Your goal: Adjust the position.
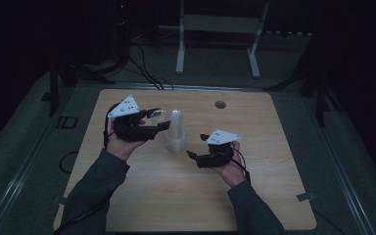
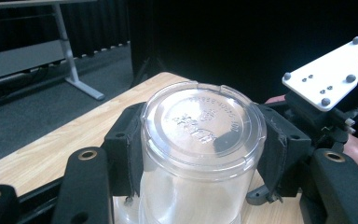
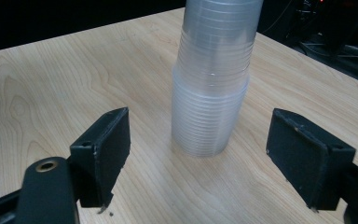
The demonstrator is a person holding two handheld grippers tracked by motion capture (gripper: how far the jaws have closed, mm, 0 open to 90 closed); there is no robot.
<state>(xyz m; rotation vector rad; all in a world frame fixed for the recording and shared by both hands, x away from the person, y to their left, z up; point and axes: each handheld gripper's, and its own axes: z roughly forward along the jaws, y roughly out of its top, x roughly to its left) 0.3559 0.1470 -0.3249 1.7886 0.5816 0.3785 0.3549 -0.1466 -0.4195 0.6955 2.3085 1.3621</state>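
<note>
A tall stack of clear ribbed plastic cups (image 1: 176, 131) stands upside down near the middle of the light wooden table (image 1: 254, 196). The left gripper (image 2: 200, 154) has its black jaws clamped on the topmost cup of the stack. The right gripper (image 3: 198, 161) sits low just beside the stack's base, its jaws spread wide apart and touching nothing.

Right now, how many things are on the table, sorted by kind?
Stacks of clear plastic cups: 1
Grippers: 2, the left gripper and the right gripper
Total: 3
</note>
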